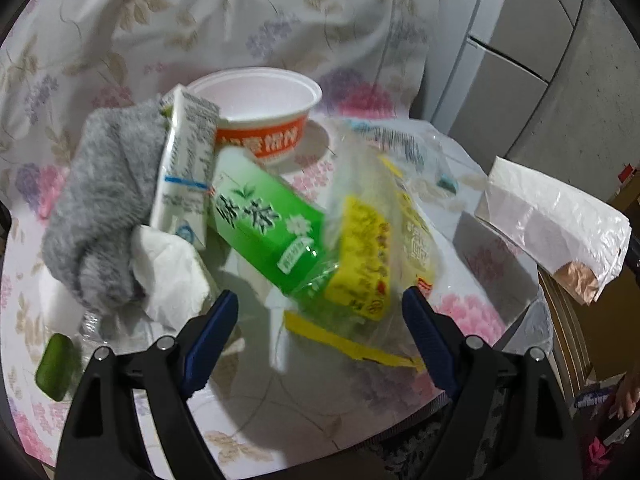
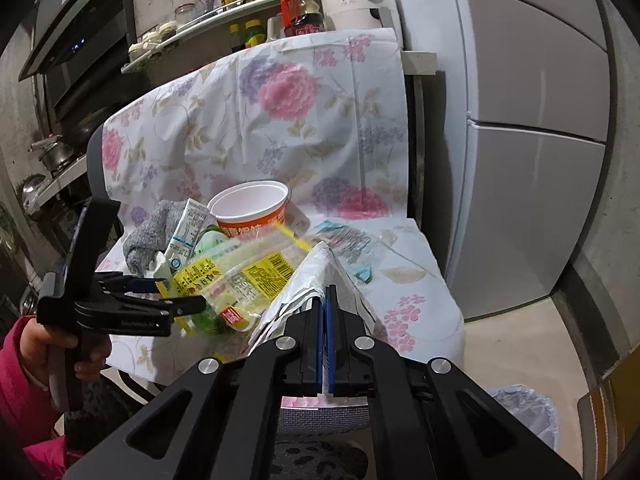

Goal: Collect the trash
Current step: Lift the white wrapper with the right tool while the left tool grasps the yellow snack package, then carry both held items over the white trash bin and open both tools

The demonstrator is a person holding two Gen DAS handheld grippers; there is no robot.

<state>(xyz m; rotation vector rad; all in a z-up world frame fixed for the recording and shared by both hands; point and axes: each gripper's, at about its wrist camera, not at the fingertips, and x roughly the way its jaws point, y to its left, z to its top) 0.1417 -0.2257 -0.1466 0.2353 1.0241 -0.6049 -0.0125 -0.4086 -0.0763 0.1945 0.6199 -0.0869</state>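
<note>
Trash lies heaped on a chair seat under a floral cloth: a grey sock, a white carton, a green tea carton, a white-and-orange noodle bowl, a crumpled tissue and a clear yellow-printed wrapper. My left gripper points down at the pile with its jaws wide. The wrapper's near end lies between the fingers, and the pads do not press it. My right gripper is shut on a white bag, held up beside the pile.
A grey fridge stands right of the chair. A lined waste bin sits on the floor at lower right. A green-capped object lies at the seat's near left. A hand in a pink sleeve holds the left gripper.
</note>
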